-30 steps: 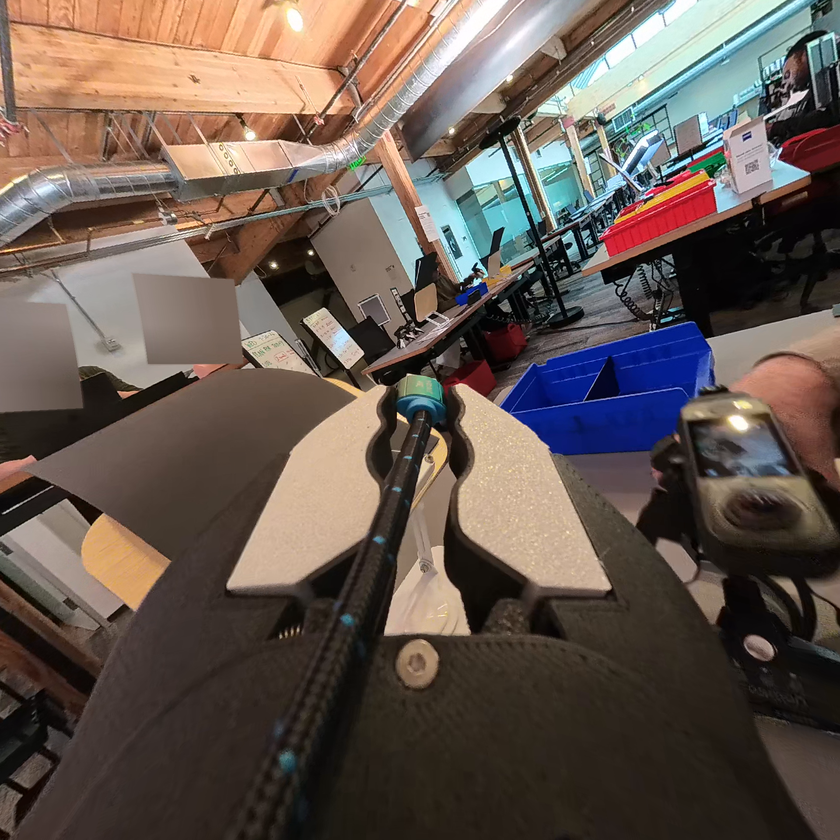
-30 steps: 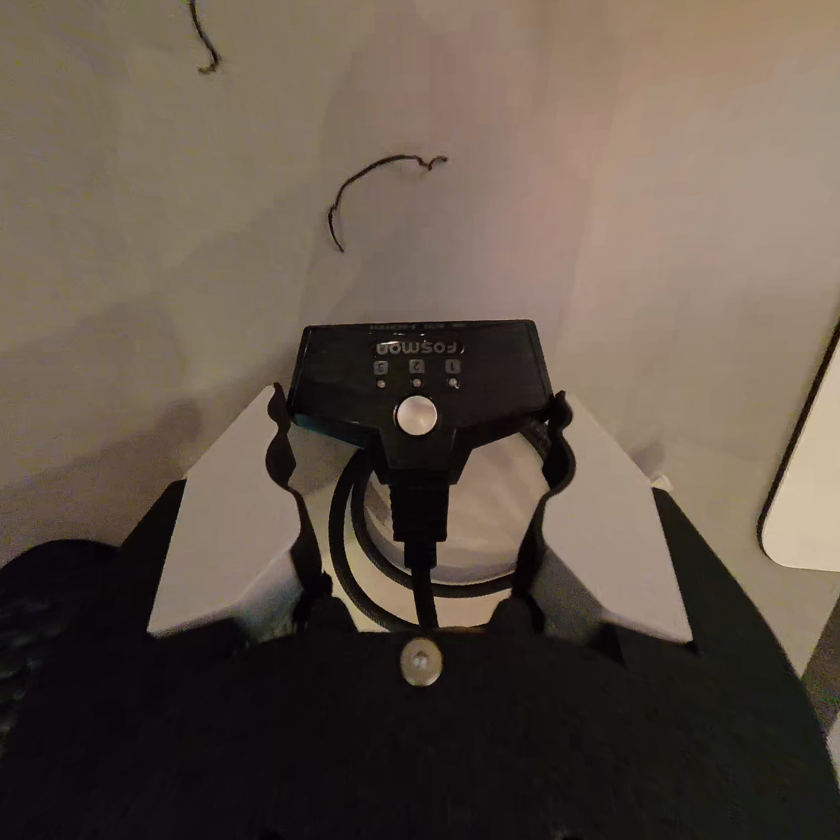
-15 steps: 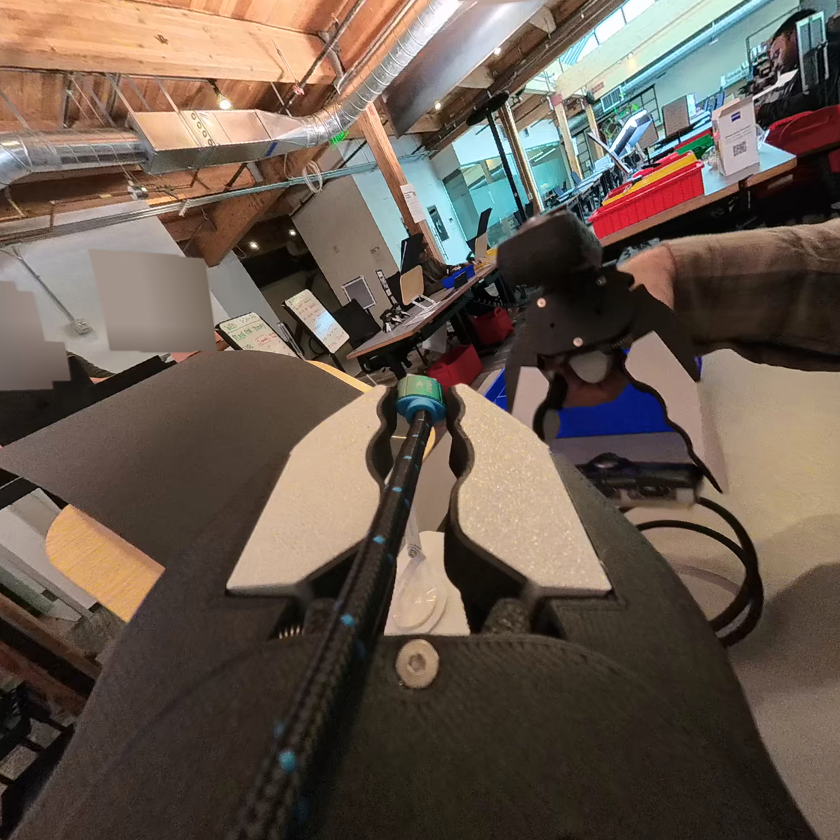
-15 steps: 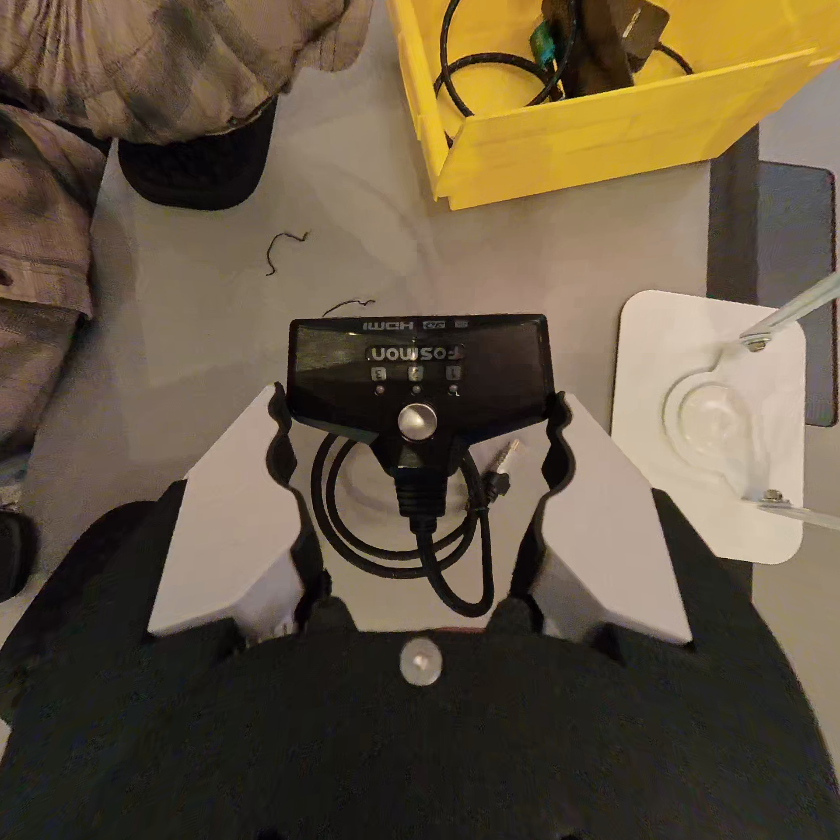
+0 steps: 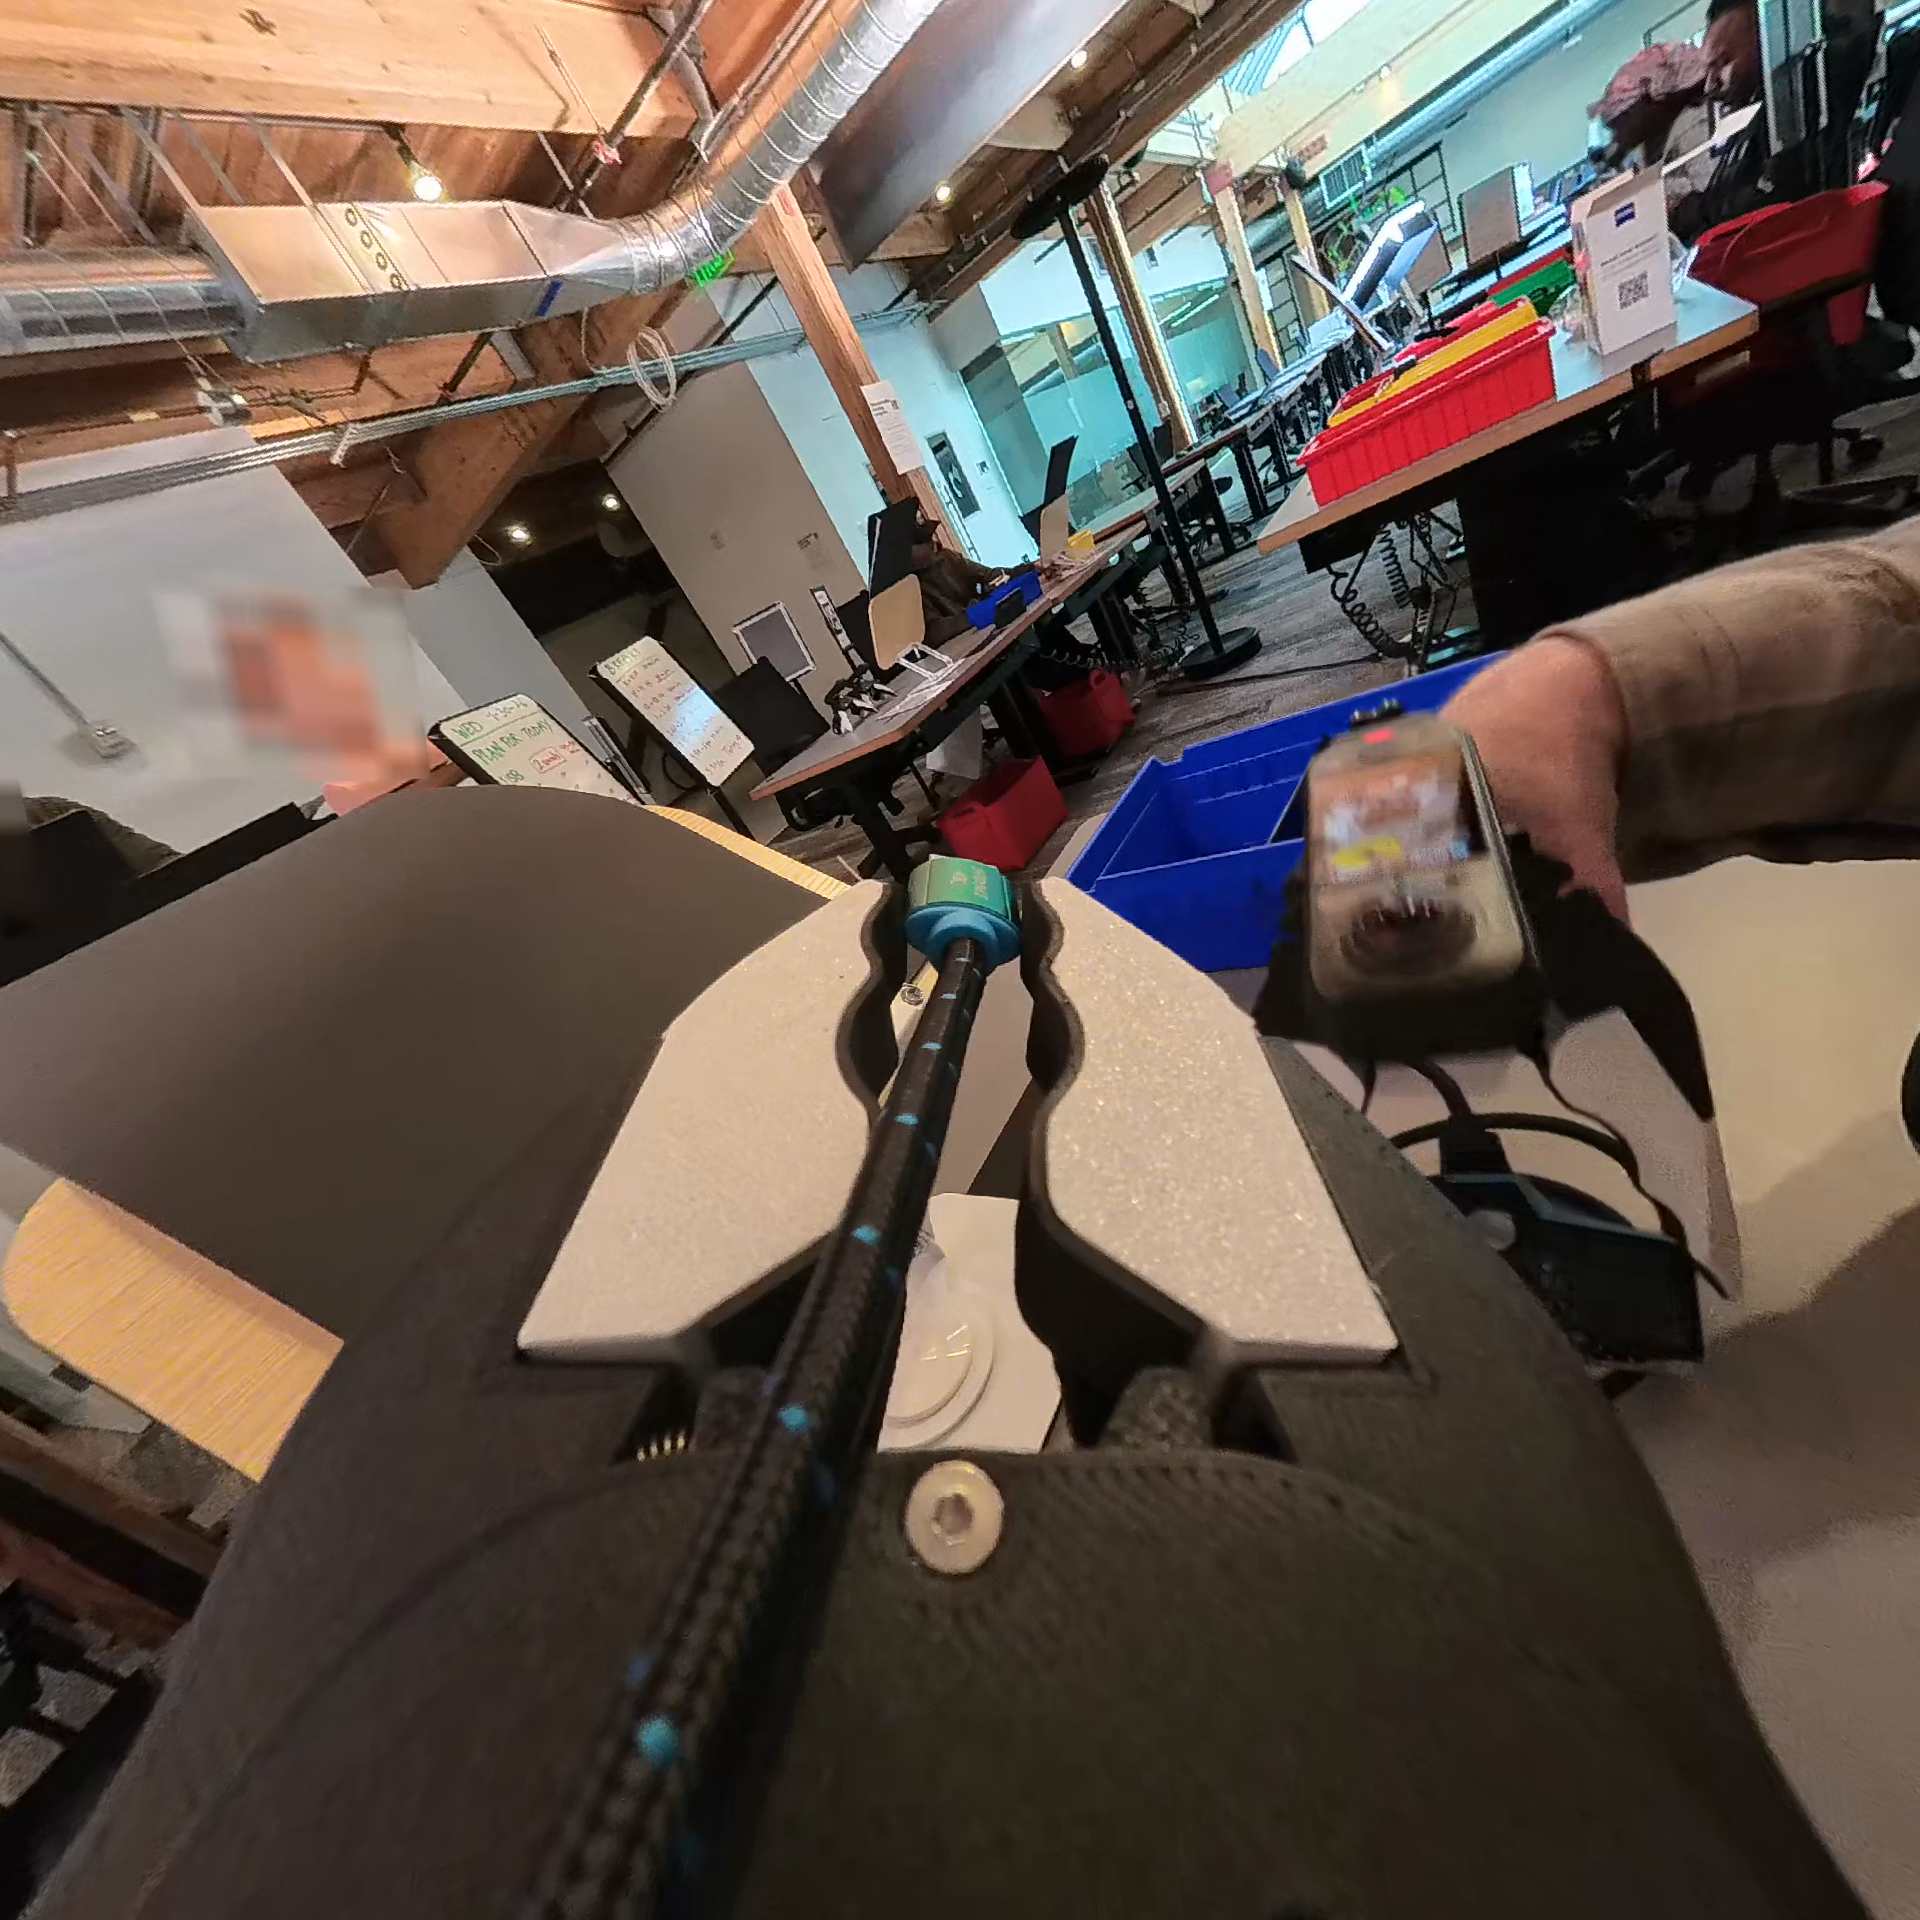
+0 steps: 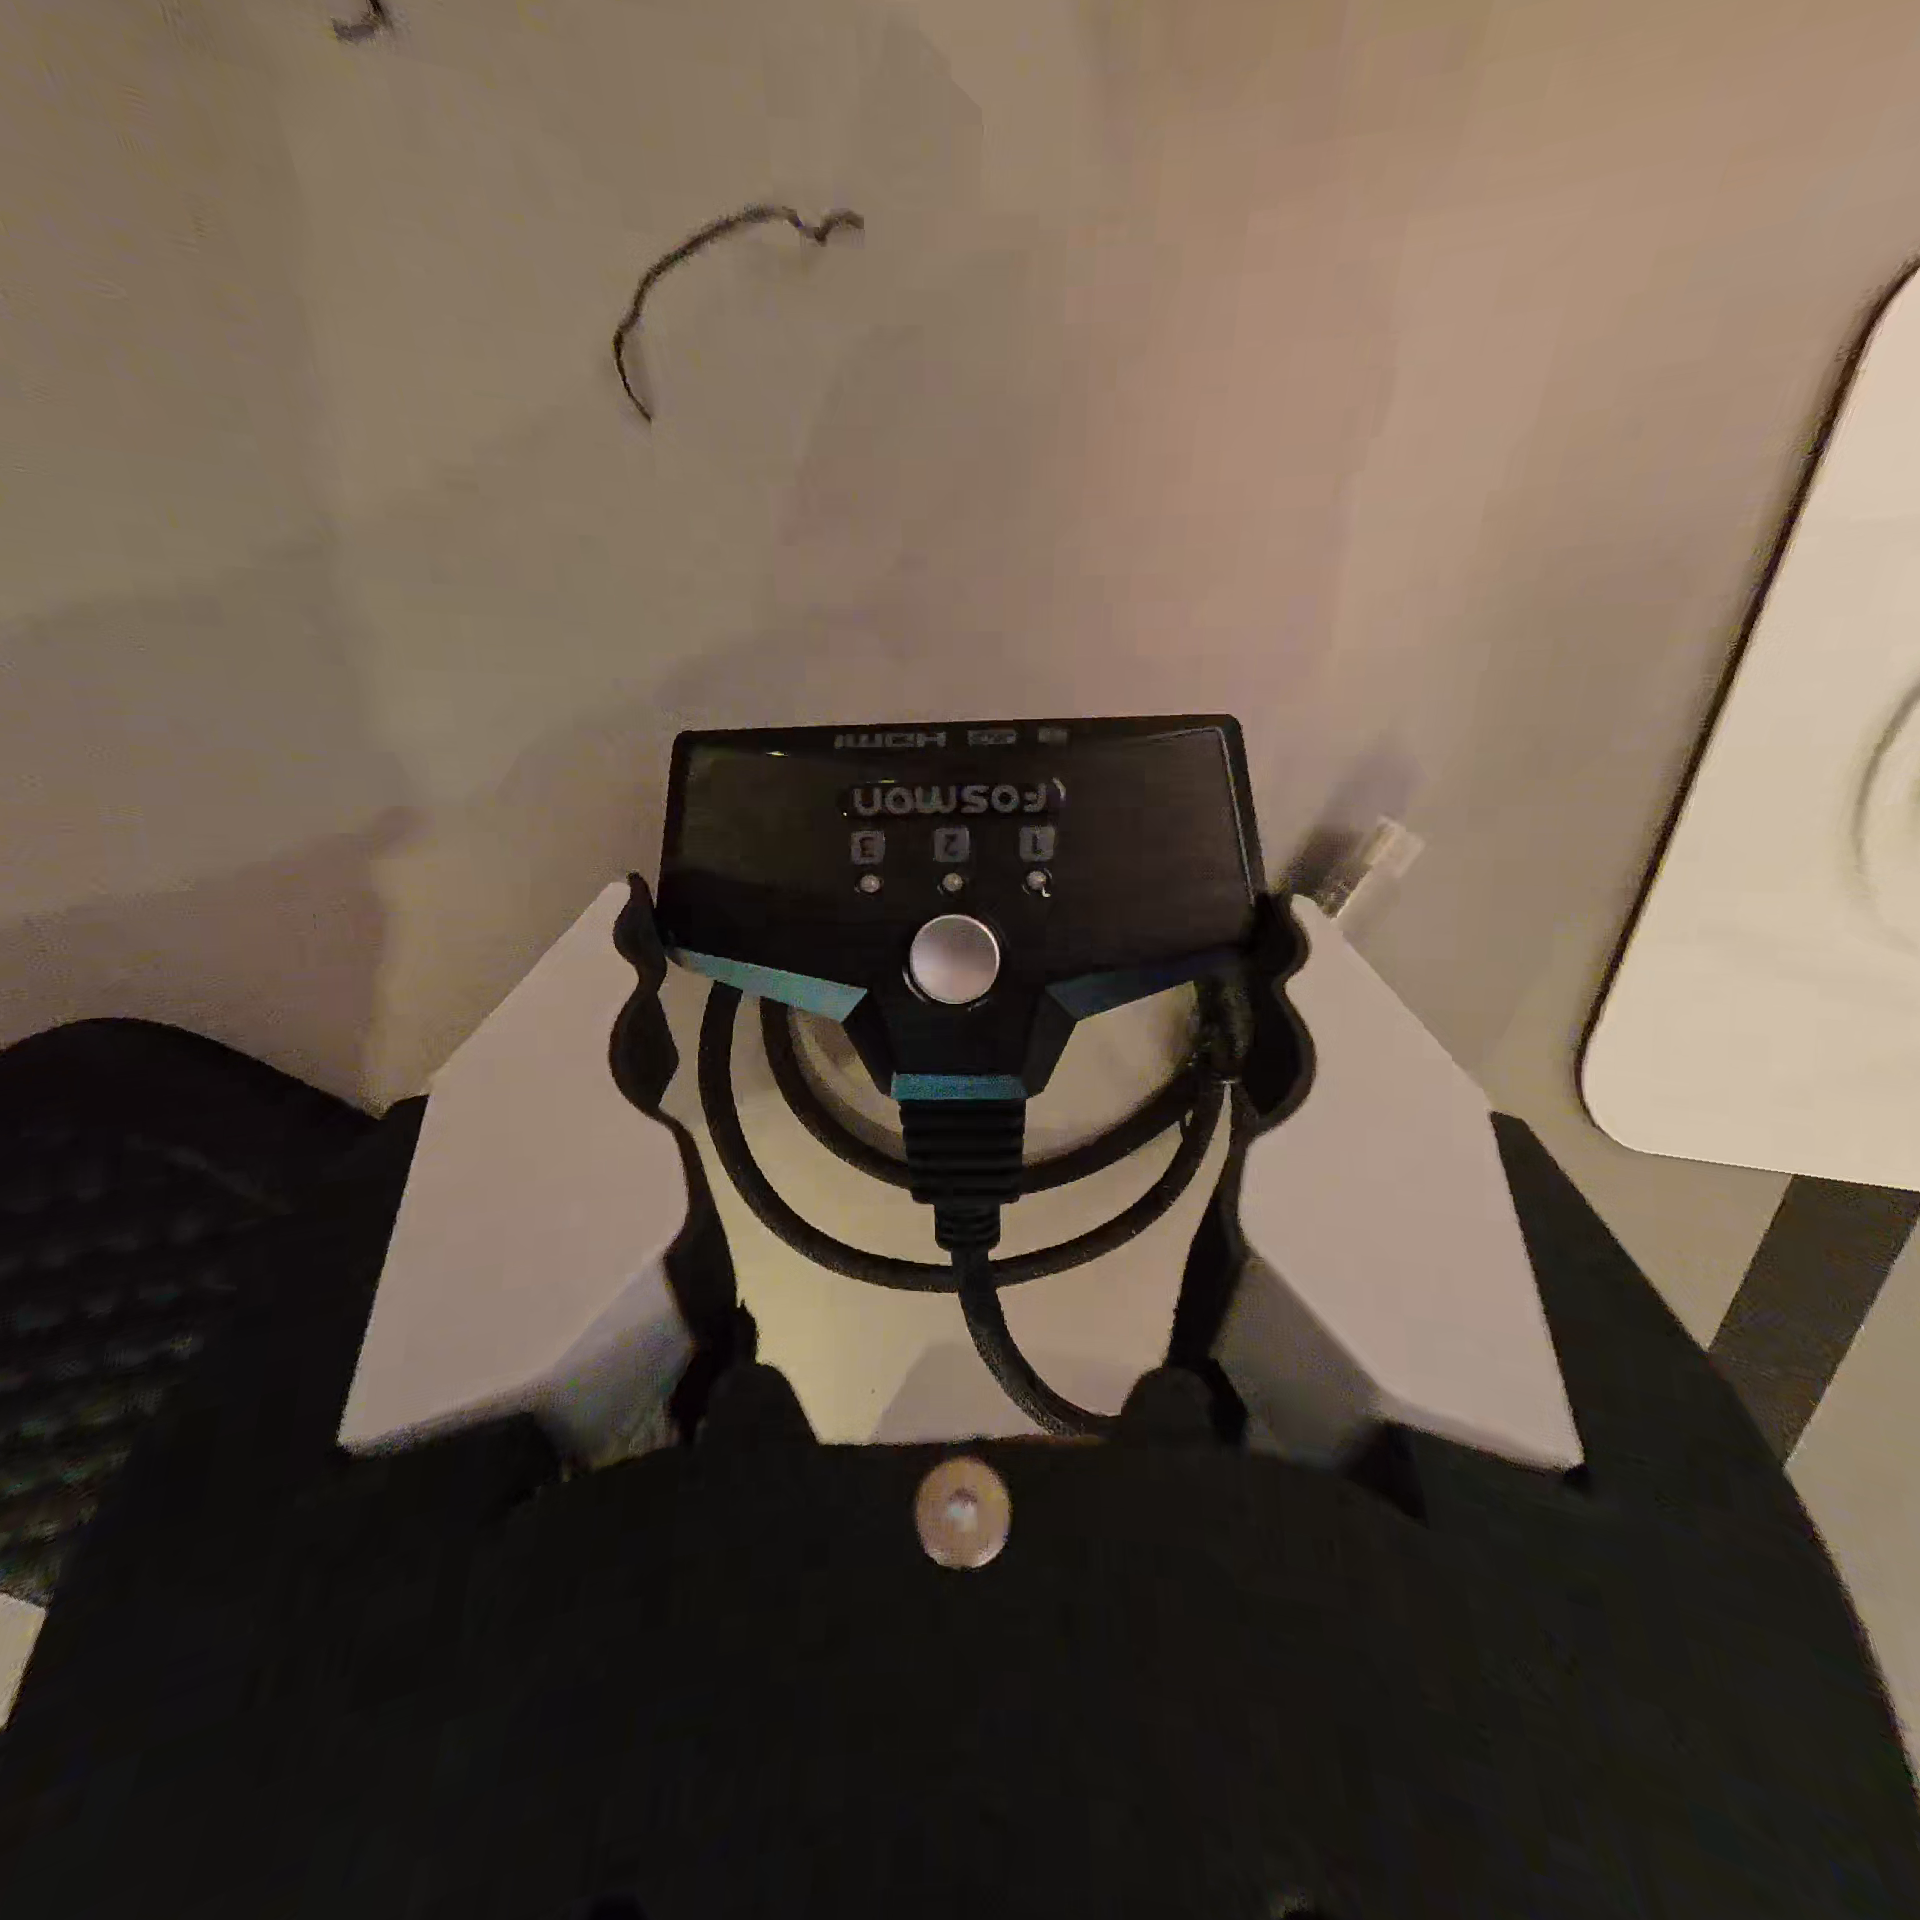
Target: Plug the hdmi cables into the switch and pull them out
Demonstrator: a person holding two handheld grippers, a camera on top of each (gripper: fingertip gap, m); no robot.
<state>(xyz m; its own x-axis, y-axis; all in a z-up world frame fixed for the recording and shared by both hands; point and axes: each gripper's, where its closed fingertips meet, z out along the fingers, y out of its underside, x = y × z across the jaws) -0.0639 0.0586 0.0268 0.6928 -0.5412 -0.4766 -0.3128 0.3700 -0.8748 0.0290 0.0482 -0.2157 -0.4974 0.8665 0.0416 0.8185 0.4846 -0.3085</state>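
My left gripper (image 5: 961, 935) is shut on a black braided HDMI cable (image 5: 883, 1164) with blue flecks. The cable's teal-green plug collar (image 5: 961, 899) sits between the fingertips, pointing out into the room. My right gripper (image 6: 956, 935) is shut on the black HDMI switch (image 6: 956, 821), with its fingertips on the switch's two sides just above the grey table (image 6: 1143, 416). The switch's own black lead (image 6: 935, 1236) coils under it, and a metal plug tip (image 6: 1361, 857) shows at its right. In the left wrist view the switch (image 5: 1600, 1278) lies to the right, below the right gripper's camera (image 5: 1413, 883).
A white plate (image 6: 1766, 831) with a clear round part lies right of the switch; it also shows in the left wrist view (image 5: 956, 1351). A blue bin (image 5: 1195, 842) stands at the table's far side. A dark thread (image 6: 717, 270) lies on the table. A sleeved hand (image 5: 1538, 748) holds the right gripper. The gap from one gripper's tips to the other's is roughly 25 centimeters.
The right gripper, holding the switch throughout, rose high over the table half a second ago and has come back down close to it. The left gripper still holds the cable.
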